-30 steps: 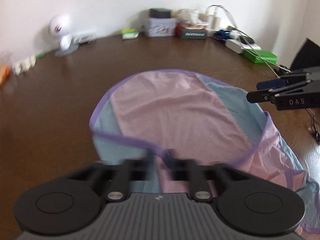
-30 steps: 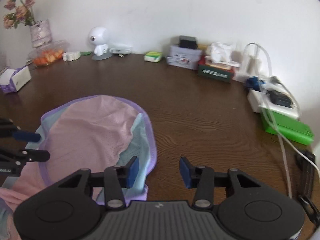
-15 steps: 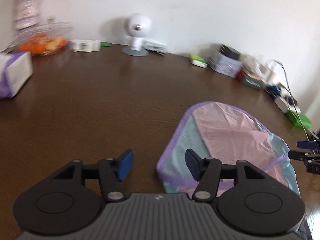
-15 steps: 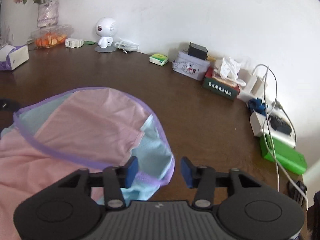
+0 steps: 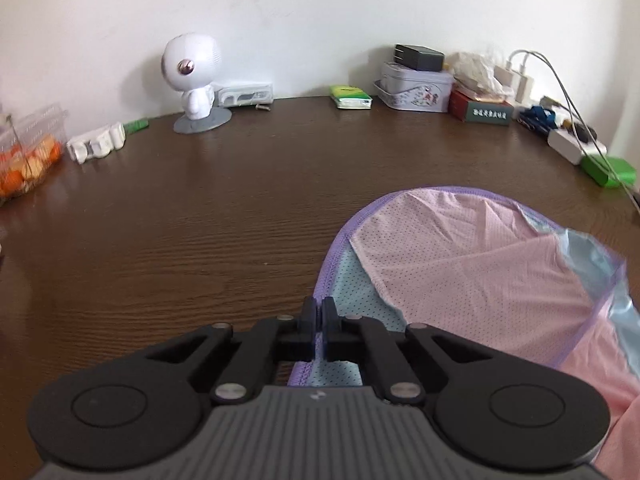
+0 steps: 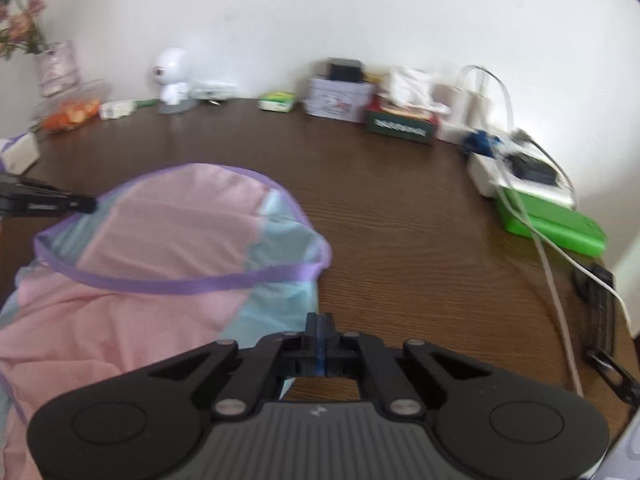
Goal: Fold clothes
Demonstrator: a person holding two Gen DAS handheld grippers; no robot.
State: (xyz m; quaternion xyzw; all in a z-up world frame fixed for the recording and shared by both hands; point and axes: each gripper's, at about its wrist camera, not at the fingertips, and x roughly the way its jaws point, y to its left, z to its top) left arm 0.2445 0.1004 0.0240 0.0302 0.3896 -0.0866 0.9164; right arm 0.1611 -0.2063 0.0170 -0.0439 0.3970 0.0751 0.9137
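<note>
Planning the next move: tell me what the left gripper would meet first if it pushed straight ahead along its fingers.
Probably nothing near: ahead of the left gripper, shut on the garment, lies bare table. Furthest along, roughly, sits the green packet, though depth is unclear.

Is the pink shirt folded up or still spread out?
Partly folded: the pink and light-blue mesh garment with purple trim has its rounded upper part doubled over itself on the brown wooden table.

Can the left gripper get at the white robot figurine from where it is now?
Probably not yet: the left gripper is shut on the garment edge. Bare table lies between it and the white robot figurine, so the path looks free once it lets go.
</note>
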